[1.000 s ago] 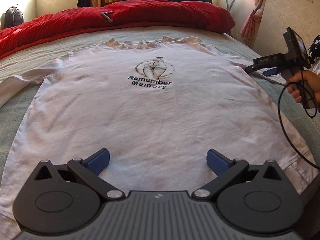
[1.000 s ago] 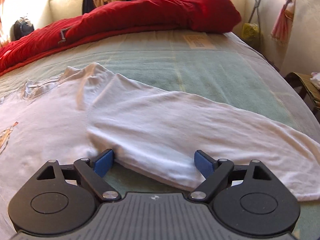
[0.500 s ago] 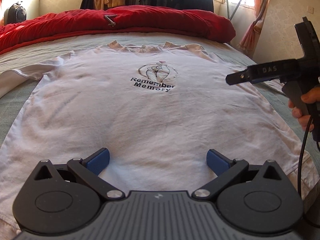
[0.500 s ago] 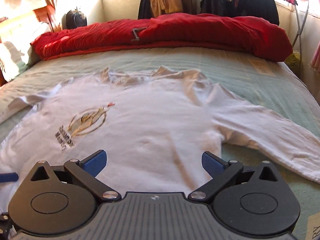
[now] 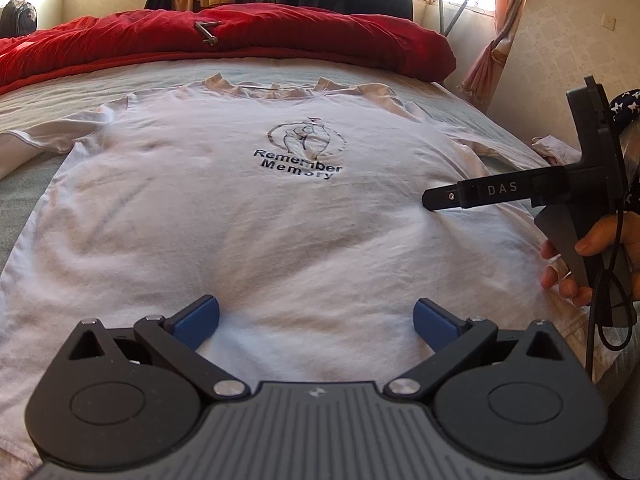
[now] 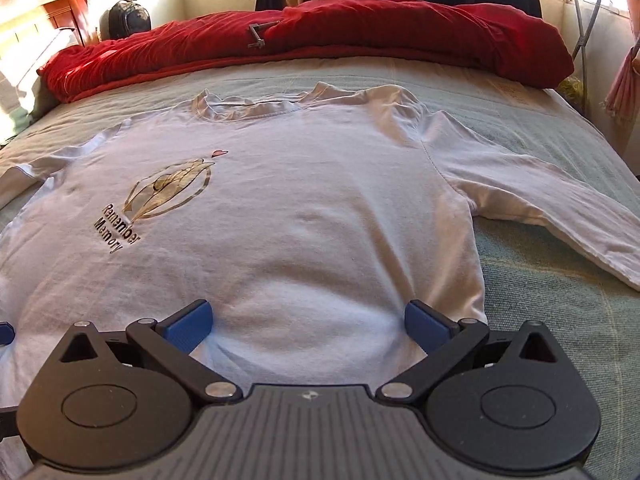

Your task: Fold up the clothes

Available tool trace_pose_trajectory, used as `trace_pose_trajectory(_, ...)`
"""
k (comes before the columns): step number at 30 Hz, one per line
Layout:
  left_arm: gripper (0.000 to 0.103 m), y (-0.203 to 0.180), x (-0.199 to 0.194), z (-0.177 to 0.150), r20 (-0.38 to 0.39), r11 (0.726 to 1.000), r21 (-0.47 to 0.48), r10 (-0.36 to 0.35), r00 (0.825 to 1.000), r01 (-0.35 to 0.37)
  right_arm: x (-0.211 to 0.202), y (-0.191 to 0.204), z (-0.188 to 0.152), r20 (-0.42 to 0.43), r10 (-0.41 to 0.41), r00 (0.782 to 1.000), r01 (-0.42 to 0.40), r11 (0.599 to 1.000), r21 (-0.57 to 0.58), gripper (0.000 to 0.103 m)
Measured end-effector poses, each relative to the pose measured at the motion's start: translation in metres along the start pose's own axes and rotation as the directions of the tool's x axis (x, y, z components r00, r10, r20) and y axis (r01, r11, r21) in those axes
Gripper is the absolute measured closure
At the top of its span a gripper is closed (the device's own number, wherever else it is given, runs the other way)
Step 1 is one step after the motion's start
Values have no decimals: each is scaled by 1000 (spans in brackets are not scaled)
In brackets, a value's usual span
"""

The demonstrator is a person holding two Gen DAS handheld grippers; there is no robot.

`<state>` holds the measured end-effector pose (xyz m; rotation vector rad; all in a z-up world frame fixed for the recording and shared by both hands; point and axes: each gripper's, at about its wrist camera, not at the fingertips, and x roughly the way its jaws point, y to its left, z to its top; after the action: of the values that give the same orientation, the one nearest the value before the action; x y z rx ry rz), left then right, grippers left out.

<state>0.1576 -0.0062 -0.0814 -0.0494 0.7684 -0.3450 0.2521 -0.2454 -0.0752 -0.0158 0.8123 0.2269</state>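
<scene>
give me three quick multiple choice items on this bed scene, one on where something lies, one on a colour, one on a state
1. Where does the red duvet lie?
A. bunched along the far end of the bed, beyond the shirt's collar
B. on top of the shirt's print
C. on the floor

2. What colour is the long-sleeved shirt?
A. black
B. white
C. green

3. How is the shirt lying?
A. rolled into a ball
B. folded in half
C. spread flat, print up, sleeves out

Answers: 1 A, it is heaped past the collar; 2 B, white cloth on the pale green bedcover; 3 C, the print faces up and a sleeve stretches sideways.
</scene>
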Motion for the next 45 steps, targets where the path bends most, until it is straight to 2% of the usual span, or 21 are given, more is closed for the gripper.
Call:
trace_pose_trajectory(4, 1, -6, -8, -11, 34, 999, 17, 31, 999, -32, -16, 9, -15, 15, -36, 999, 36, 999, -4, 0)
trace_pose_trajectory(7, 1, -13, -16, -19, 52, 997, 47, 61, 997, -64, -28, 12, -24, 52, -11, 999, 11, 1000, -7, 0)
trace_pose_trajectory(11, 1, -19, -22, -15, 13, 993, 94, 77, 997, -78, -37, 15, -32, 115, 51, 992, -50, 999, -13, 0)
trace_pose_trajectory(15, 1, -6, -26, 3, -39, 996, 18, 89, 995, -88, -26, 13, -38, 156, 96, 983, -94, 995, -20, 0)
trace_pose_trajectory(19, 1, 19, -27, 25, -8, 992, -55, 116, 993, -116, -23, 15, -31, 134, 115, 984, -110, 993, -42, 0)
trace_pose_trajectory(23, 1, 53, -27, 46, 4, 976, -154, 156, 988, -154, -23, 18, -33, 140, 106, 984, -100, 994, -51, 0)
trace_pose_trajectory(26, 1, 77, -35, 54, 15, 966, -178, 195, 981, -189, -23, 21, -35, 142, 92, 986, -84, 995, -60, 0)
trace_pose_trajectory(28, 1, 95, -45, 58, 23, 958, -157, 248, 969, -241, -24, 22, -36, 141, 81, 987, -73, 995, -67, 0)
trace_pose_trajectory(31, 4, 122, -65, 59, 47, 934, -125, 343, 938, -335, -25, 25, -36, 133, 66, 989, -57, 996, -74, 0)
trace_pose_trajectory(33, 17, 145, -80, 59, 55, 913, -125, 397, 916, -388, -31, 25, -35, 129, 65, 990, -57, 996, -71, 0)
trace_pose_trajectory(34, 20, 159, -88, 59, 52, 900, -134, 424, 904, -414, -35, 26, -35, 131, 78, 988, -70, 995, -70, 0)
trace_pose_trajectory(35, 23, 173, -96, 59, 48, 886, -144, 451, 891, -440, -40, 27, -34, 150, 110, 982, -101, 993, -68, 0)
trace_pose_trajectory(38, 23, 215, -114, 57, 37, 841, -188, 522, 852, -507, -55, 31, -31, 221, 214, 951, -205, 977, -66, 0)
trace_pose_trajectory(41, 26, 259, -128, 55, 21, 787, -261, 584, 811, -560, -60, 42, -30, 270, 270, 924, -251, 963, -102, 0)
trace_pose_trajectory(43, 28, 289, -136, 52, 6, 746, -312, 621, 784, -589, -57, 48, -33, 267, 282, 921, -254, 958, -135, 0)
trace_pose_trajectory(45, 39, 317, -141, 45, -16, 710, -365, 642, 767, -602, -50, 54, -34, 244, 294, 924, -264, 953, -148, 0)
